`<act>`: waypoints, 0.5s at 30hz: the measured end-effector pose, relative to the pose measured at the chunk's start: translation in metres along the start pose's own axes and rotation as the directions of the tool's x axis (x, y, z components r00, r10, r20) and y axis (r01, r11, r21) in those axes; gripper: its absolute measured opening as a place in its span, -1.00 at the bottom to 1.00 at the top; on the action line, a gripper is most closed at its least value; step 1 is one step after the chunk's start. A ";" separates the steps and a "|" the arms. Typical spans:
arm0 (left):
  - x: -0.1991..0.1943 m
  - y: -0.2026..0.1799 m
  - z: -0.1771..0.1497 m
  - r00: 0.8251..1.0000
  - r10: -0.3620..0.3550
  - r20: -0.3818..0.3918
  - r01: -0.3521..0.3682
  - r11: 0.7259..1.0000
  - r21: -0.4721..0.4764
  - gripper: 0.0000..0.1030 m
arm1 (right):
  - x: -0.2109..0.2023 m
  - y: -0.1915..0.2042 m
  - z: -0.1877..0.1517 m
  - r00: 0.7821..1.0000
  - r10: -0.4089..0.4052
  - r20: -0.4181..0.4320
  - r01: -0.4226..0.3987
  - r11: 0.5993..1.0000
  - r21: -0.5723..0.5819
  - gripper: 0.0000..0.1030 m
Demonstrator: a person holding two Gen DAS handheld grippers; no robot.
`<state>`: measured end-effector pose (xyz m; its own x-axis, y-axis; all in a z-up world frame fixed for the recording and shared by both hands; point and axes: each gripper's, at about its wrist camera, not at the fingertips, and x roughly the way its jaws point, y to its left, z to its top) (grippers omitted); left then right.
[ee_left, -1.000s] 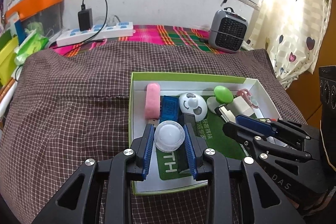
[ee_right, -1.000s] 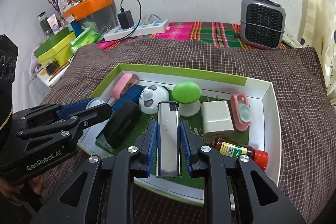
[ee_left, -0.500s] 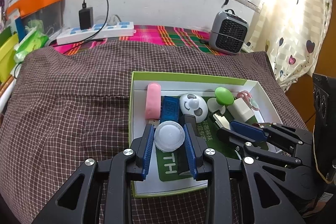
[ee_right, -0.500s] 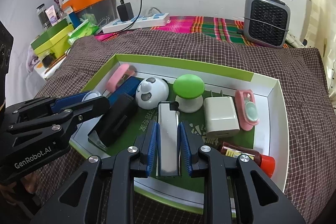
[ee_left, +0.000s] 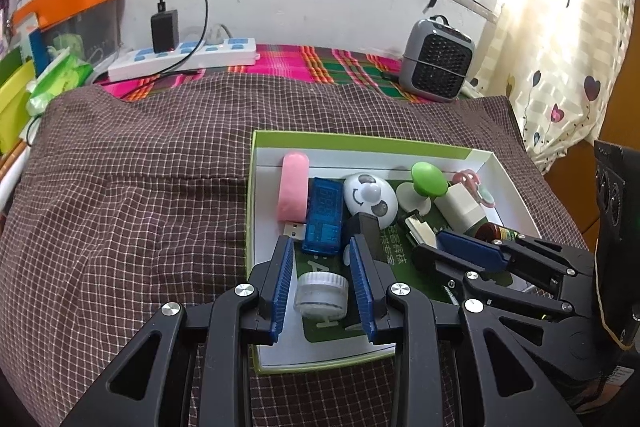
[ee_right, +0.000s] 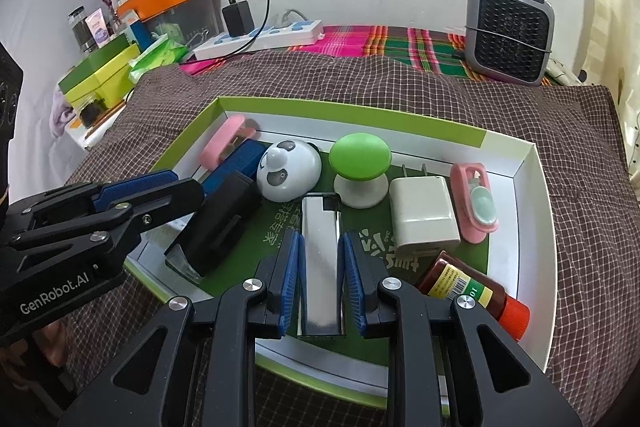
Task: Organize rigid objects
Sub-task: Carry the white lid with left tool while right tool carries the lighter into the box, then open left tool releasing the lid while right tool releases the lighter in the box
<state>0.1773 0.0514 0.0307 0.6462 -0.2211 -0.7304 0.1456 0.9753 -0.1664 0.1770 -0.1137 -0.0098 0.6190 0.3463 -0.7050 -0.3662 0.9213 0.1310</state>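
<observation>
Nearly everything sits in the tray (ee_right: 536, 211); my left gripper (ee_left: 322, 283) has let go of the jar (ee_left: 321, 294), and my right gripper (ee_right: 319, 281) brackets the lighter (ee_right: 320, 267) loosely.

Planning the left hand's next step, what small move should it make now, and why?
Probably draw the left gripper straight back and up, out of the tray. Its jaws stand open with a gap on each side of the white round jar, which lies on the tray floor. A straight retreat avoids nudging it.
</observation>
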 end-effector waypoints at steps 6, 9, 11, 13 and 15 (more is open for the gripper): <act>-0.002 -0.001 0.000 1.000 0.003 -0.002 -0.003 1.000 -0.001 -0.45 | 0.000 0.002 0.000 1.000 0.003 0.001 -0.003 1.000 -0.003 -0.53; -0.004 -0.002 -0.002 1.000 0.011 -0.002 -0.011 1.000 0.003 -0.45 | -0.002 0.001 -0.001 1.000 0.004 0.002 -0.004 1.000 0.004 -0.53; -0.007 -0.003 -0.002 1.000 0.010 -0.003 -0.010 1.000 0.002 -0.45 | -0.004 0.002 -0.001 1.000 -0.001 0.004 0.001 1.000 0.008 -0.53; -0.010 -0.004 -0.004 1.000 0.019 0.000 -0.019 1.000 0.005 -0.43 | -0.007 0.002 -0.002 1.000 -0.005 0.013 0.005 1.000 0.010 -0.52; -0.013 -0.005 -0.005 1.000 0.016 0.003 -0.016 1.000 0.004 -0.38 | -0.010 0.002 -0.003 1.000 -0.007 0.017 0.007 1.000 0.013 -0.52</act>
<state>0.1650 0.0491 0.0378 0.6510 -0.2053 -0.7308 0.1378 0.9787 -0.1522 0.1682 -0.1162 -0.0046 0.6333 0.3431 -0.6937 -0.3530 0.9257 0.1355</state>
